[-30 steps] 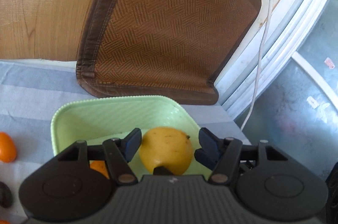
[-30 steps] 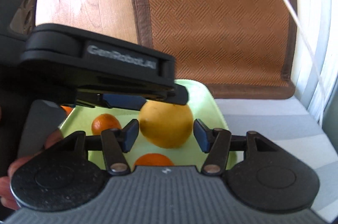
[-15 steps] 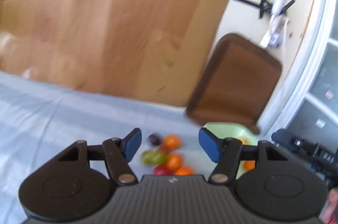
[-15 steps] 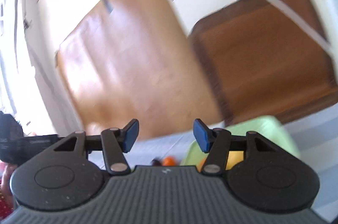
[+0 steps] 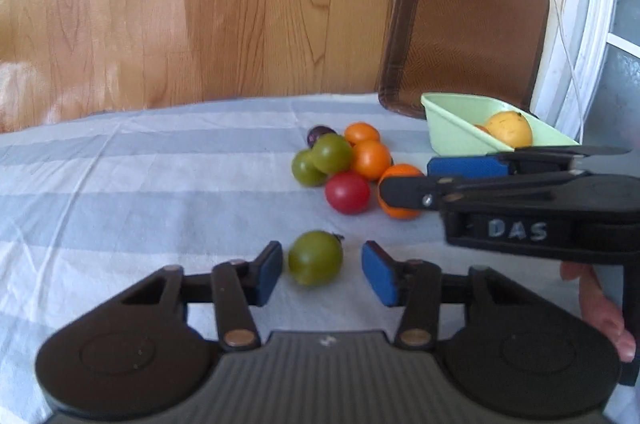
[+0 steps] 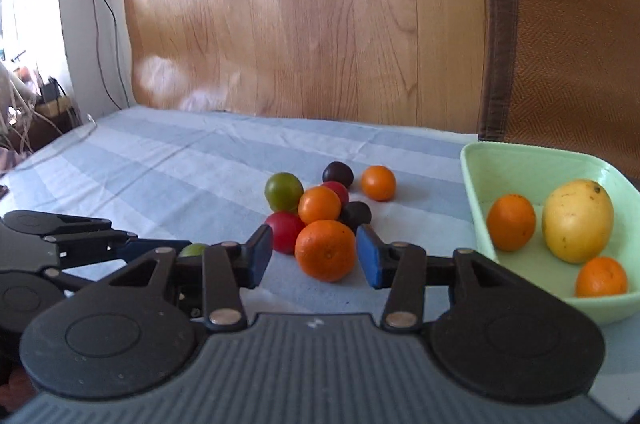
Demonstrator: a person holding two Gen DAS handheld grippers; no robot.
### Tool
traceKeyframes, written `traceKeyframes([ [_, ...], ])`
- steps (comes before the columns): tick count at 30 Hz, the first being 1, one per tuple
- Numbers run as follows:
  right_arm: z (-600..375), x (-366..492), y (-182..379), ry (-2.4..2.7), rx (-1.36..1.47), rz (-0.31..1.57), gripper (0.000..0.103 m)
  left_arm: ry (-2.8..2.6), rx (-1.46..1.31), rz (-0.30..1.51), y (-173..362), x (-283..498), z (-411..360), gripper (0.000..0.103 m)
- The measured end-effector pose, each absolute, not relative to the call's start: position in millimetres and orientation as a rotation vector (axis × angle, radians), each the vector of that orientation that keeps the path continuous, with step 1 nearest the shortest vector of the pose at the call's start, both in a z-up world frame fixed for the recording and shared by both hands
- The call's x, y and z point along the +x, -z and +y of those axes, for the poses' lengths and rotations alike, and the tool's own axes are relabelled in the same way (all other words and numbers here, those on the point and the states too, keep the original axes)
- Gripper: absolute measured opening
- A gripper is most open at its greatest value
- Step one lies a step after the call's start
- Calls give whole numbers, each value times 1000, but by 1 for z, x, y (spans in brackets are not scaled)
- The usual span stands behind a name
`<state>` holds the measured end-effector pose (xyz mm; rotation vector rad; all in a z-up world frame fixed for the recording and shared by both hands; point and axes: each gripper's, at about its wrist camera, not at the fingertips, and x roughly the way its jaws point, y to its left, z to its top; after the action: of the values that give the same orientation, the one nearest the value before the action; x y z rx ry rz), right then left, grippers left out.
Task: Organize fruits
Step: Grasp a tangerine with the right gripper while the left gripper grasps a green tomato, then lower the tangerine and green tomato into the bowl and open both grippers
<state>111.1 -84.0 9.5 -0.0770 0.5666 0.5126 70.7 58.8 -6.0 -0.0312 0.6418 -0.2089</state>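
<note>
My left gripper (image 5: 322,272) is open, with a lone green fruit (image 5: 315,257) on the striped cloth between its fingers, apart from both pads. My right gripper (image 6: 315,255) is open around a large orange (image 6: 325,250) at the front of a fruit pile; it also shows in the left wrist view (image 5: 402,160). The pile holds green (image 6: 283,191), red (image 6: 285,231), dark purple (image 6: 338,173) and orange (image 6: 378,183) fruits. A pale green dish (image 6: 480,180) at the right holds a yellow fruit (image 6: 577,220) and two oranges (image 6: 511,222).
A brown woven chair back (image 6: 568,40) stands behind the dish. A wooden panel (image 6: 300,8) runs along the far edge of the table. The striped blue cloth (image 6: 160,168) stretches open to the left. A white cable (image 5: 560,4) hangs at the right.
Both grippers have left the dish and the yellow fruit lying in it, swung back, and come down low over the cloth, the left at the lone green fruit, the right at the large orange.
</note>
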Motion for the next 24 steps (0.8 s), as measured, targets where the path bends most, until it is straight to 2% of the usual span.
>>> traceKeyframes([
  [2,-79,116,-2,-498,-88,590,48,205,-28,636,7,71,60,28],
  [3,-80,116,0,-485,-93,587,39,211,-38,636,7,71,63,28],
  [12,-136,50,-9,-458,-82,513,39,414,-165,638,1,52,46,28],
  [17,-178,21,-3,-381,-94,521,39,497,-121,650,0,49,9,28],
  [24,-186,27,11,-404,-77,570,41,478,-19,652,8,45,-15,29],
])
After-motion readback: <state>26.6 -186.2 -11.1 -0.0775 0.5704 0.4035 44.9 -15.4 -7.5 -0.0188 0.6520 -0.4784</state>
